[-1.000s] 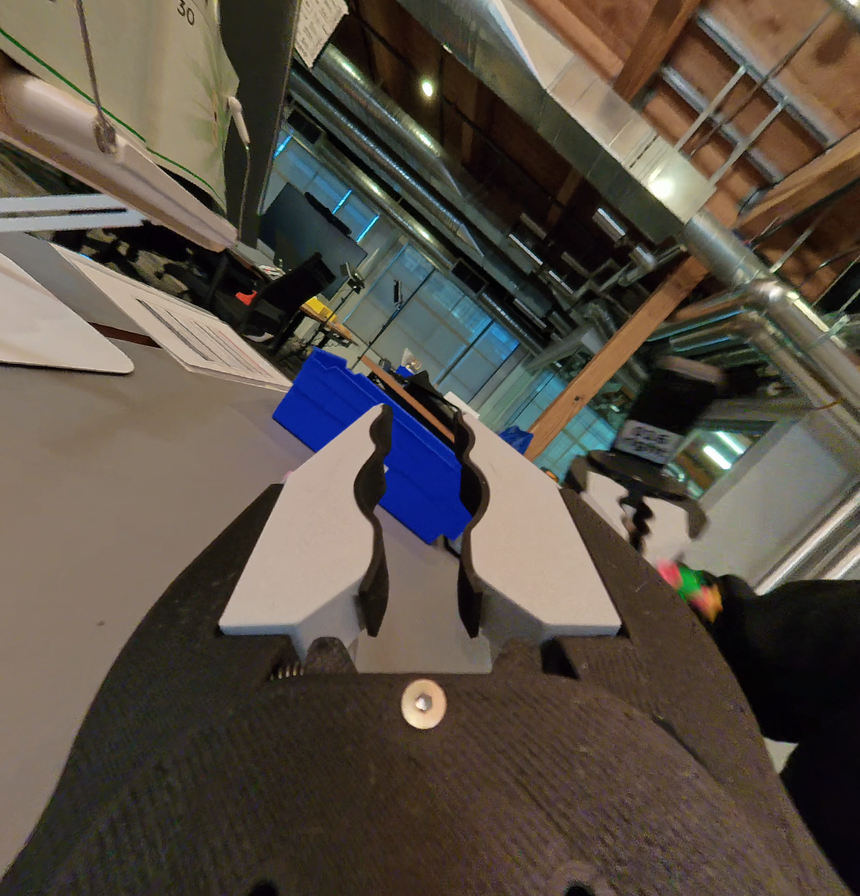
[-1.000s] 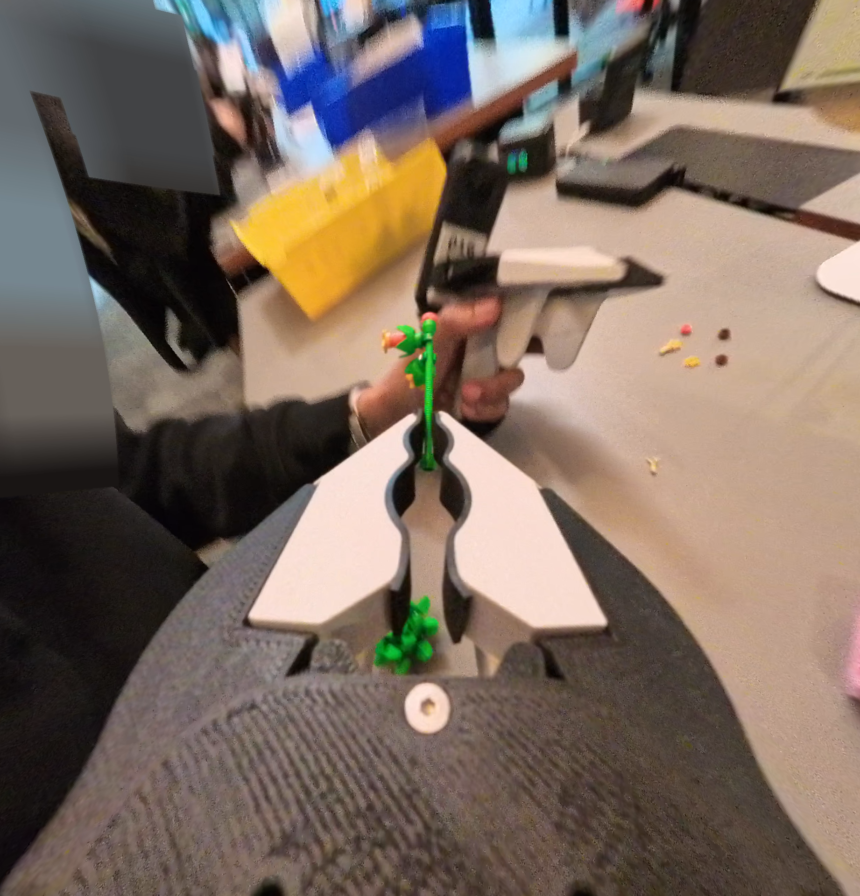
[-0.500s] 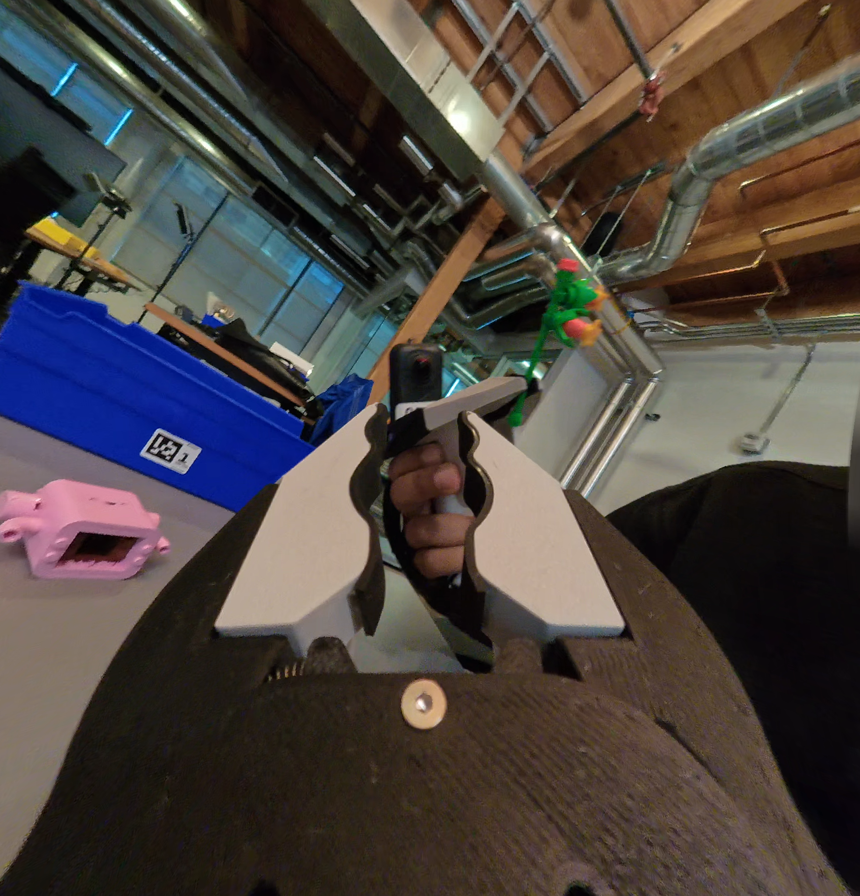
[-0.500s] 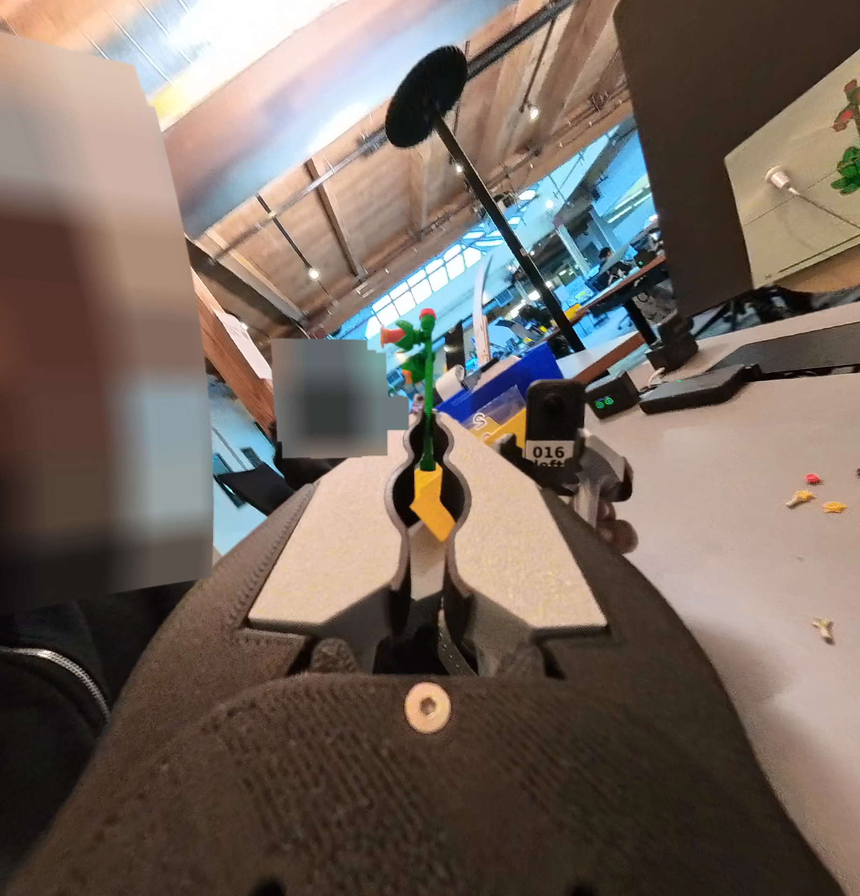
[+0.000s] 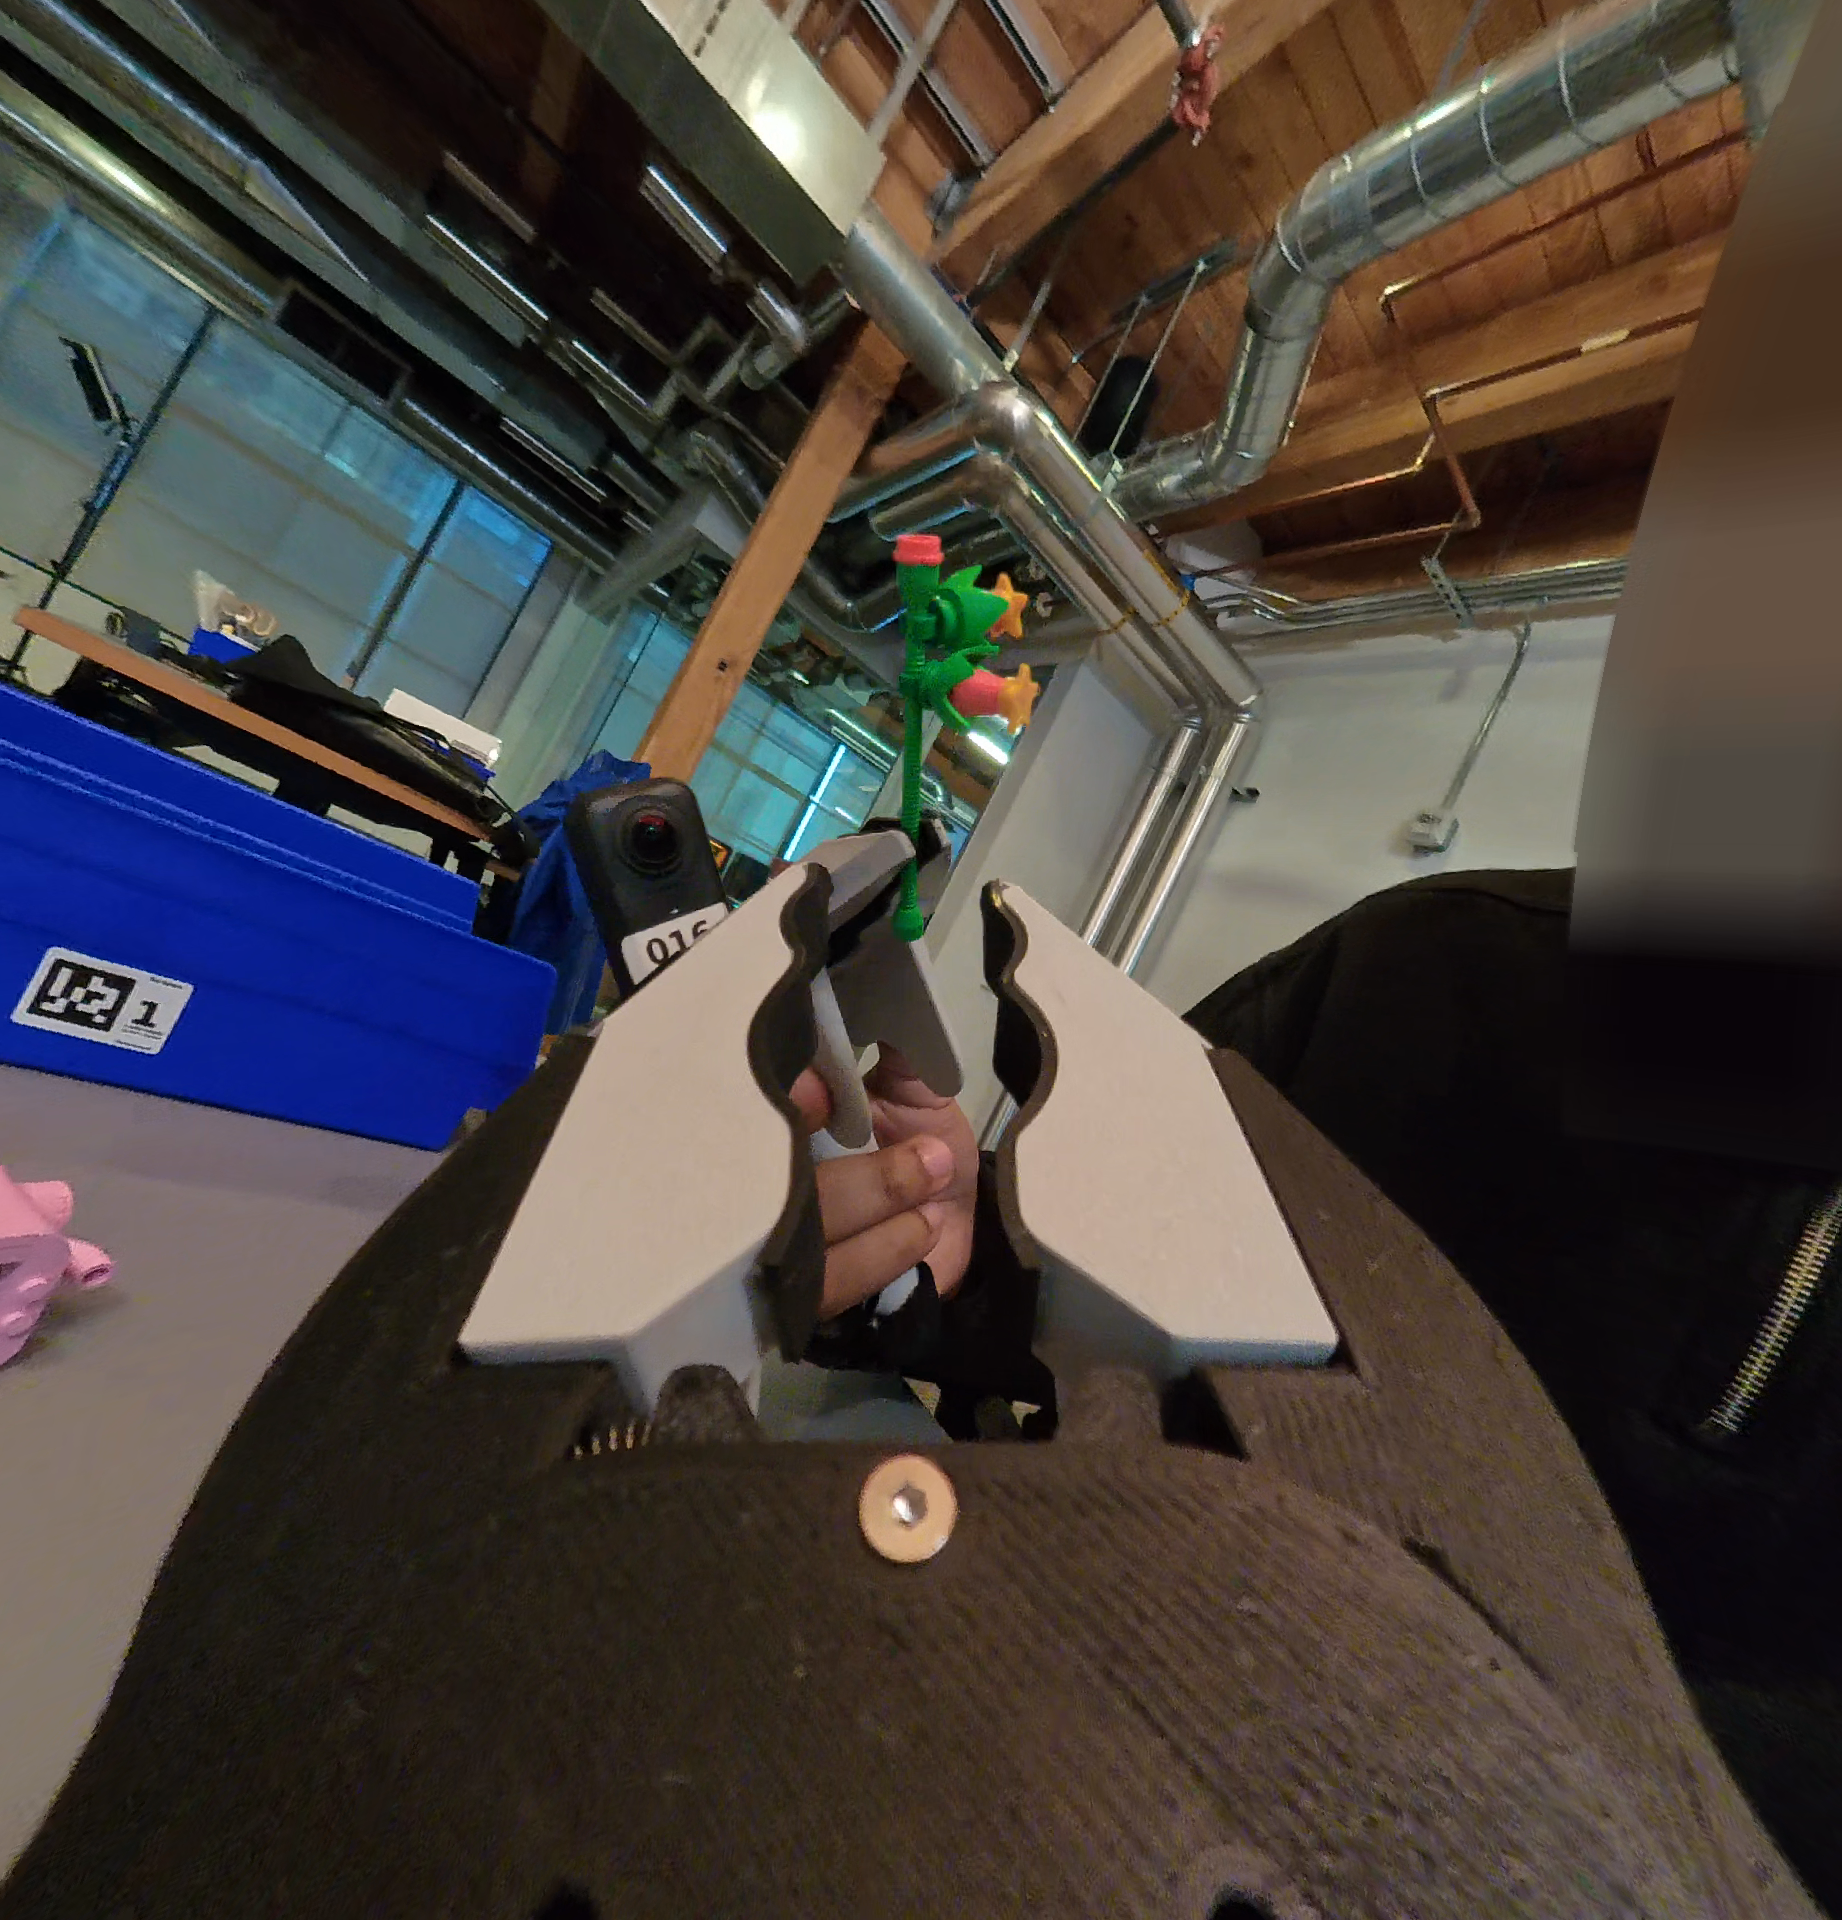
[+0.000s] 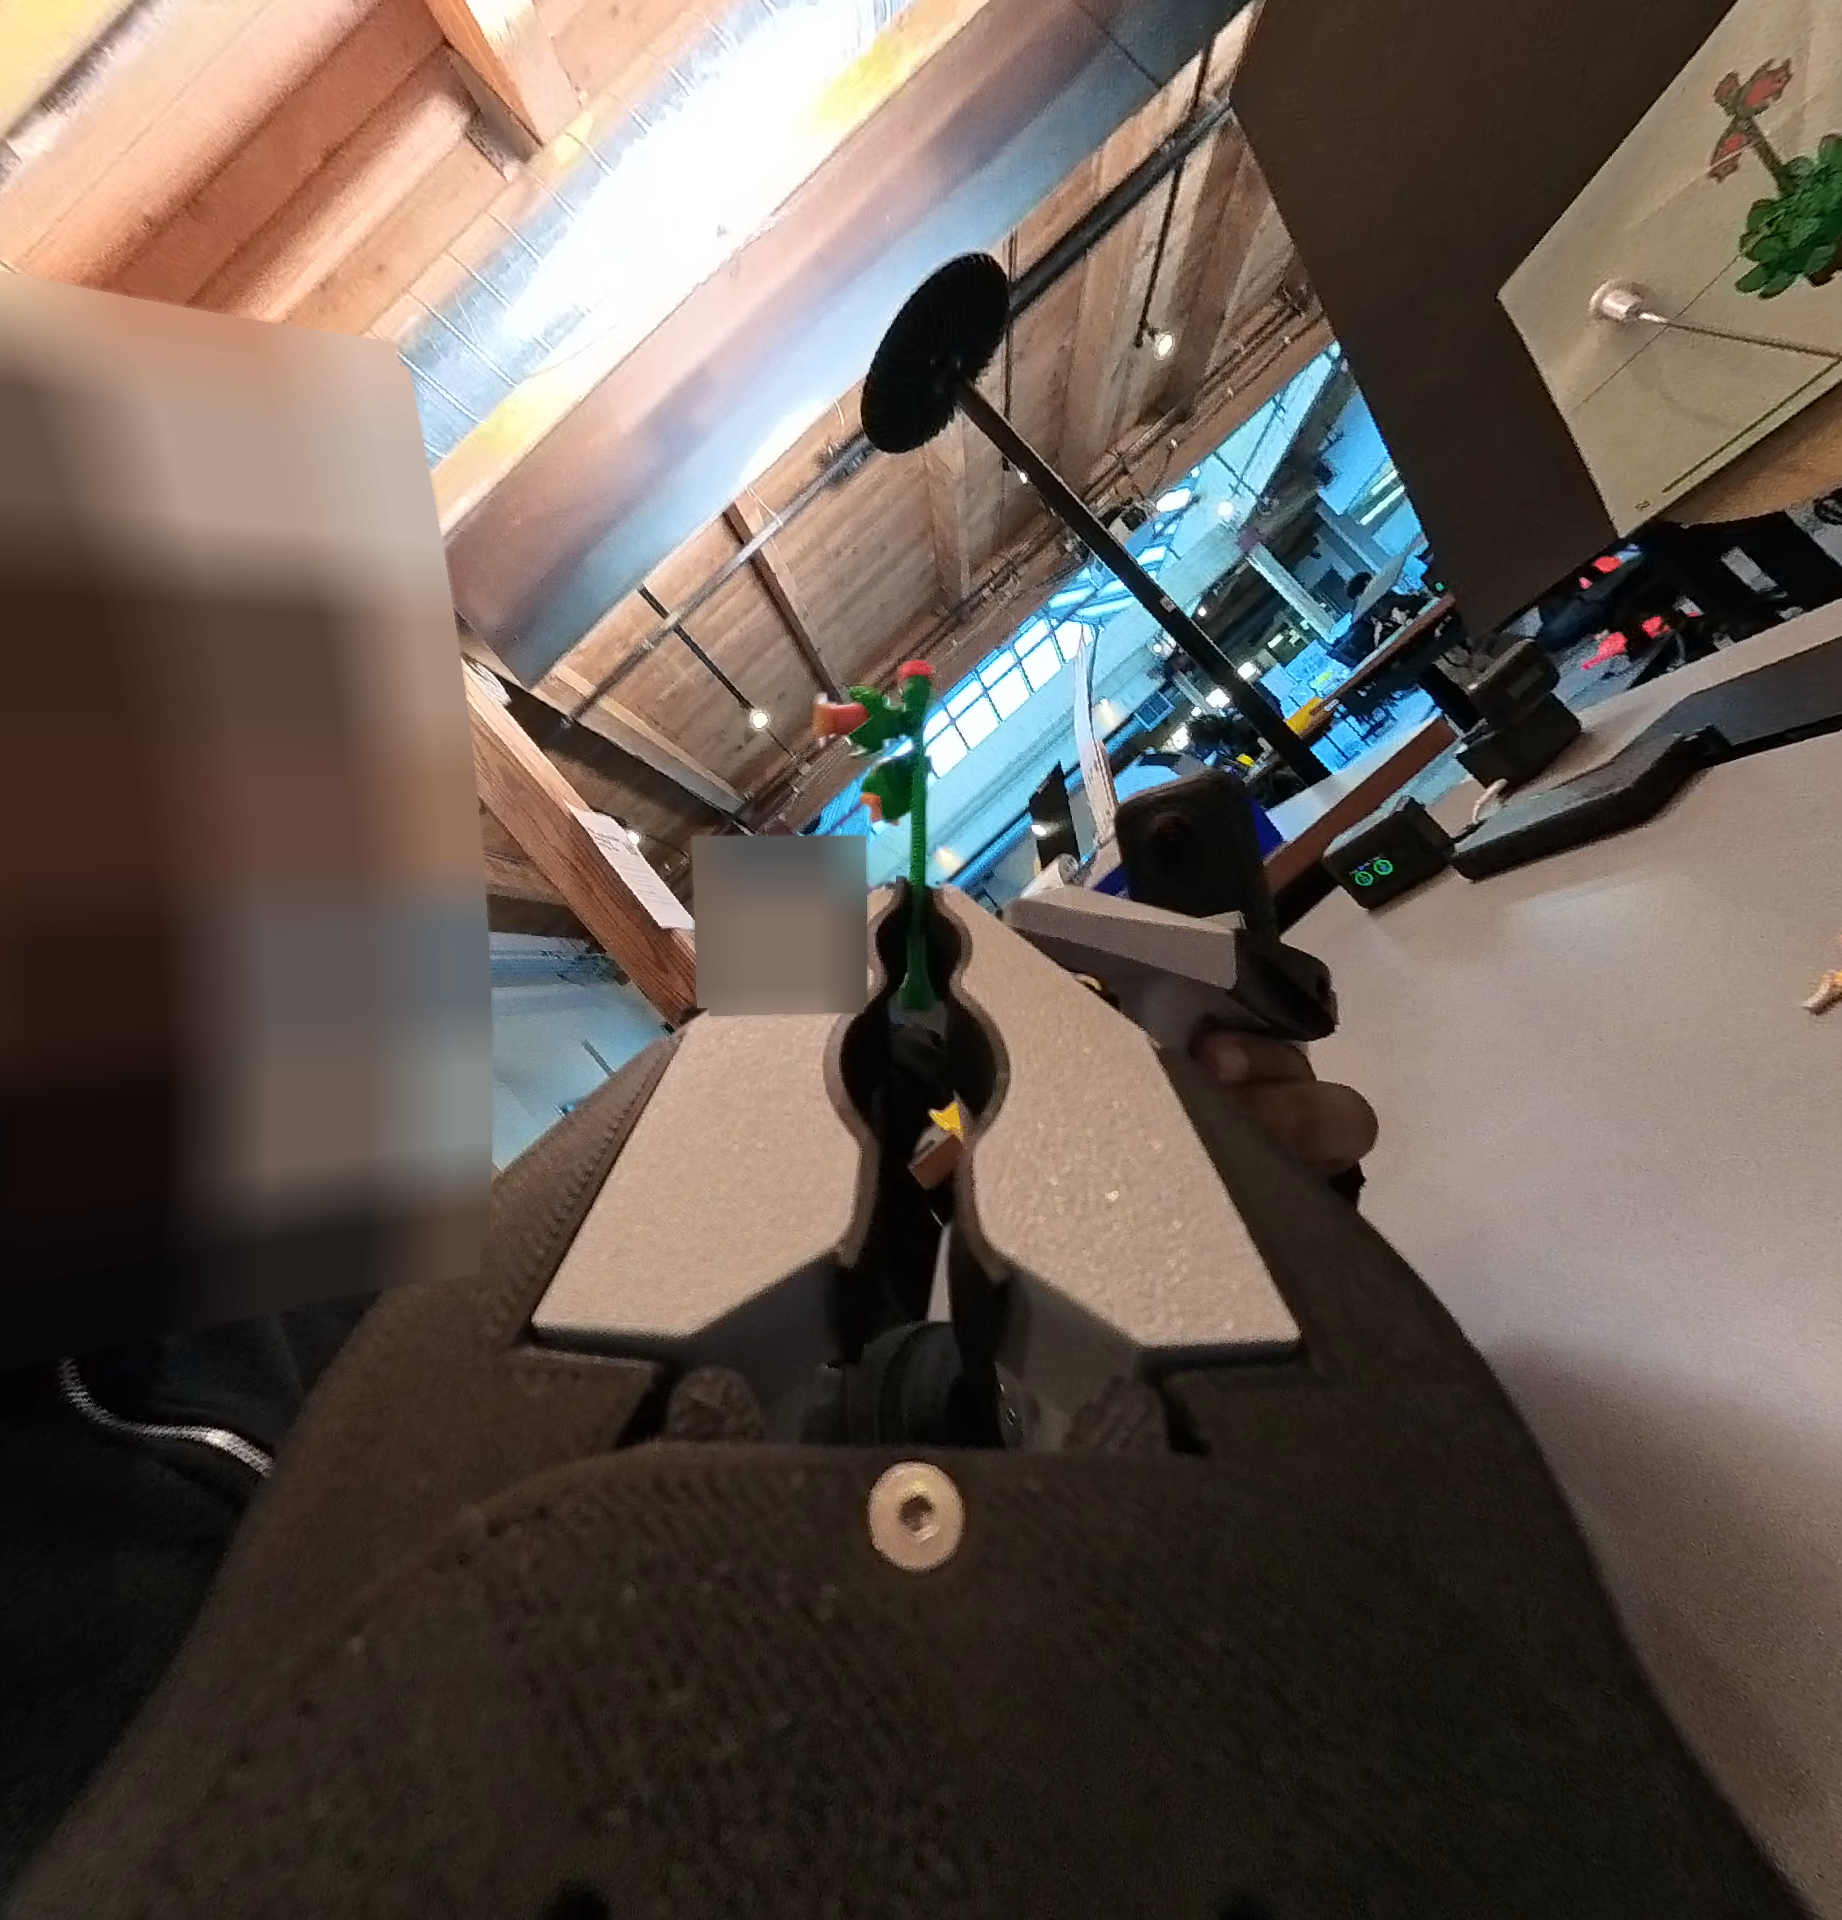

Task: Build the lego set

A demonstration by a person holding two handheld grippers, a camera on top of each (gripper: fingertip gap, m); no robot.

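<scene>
1. This is a large workshop or lab hall of industrial build: bare timber ceiling beams and silver ventilation ducts fill the upper part of the left wrist view.
2. Tall windows run along the left of that view.
3. A grey worktable sits at the right of the right wrist view, with a blue storage bin at the left of the left wrist view.
4. More workbenches stand farther back.
</scene>
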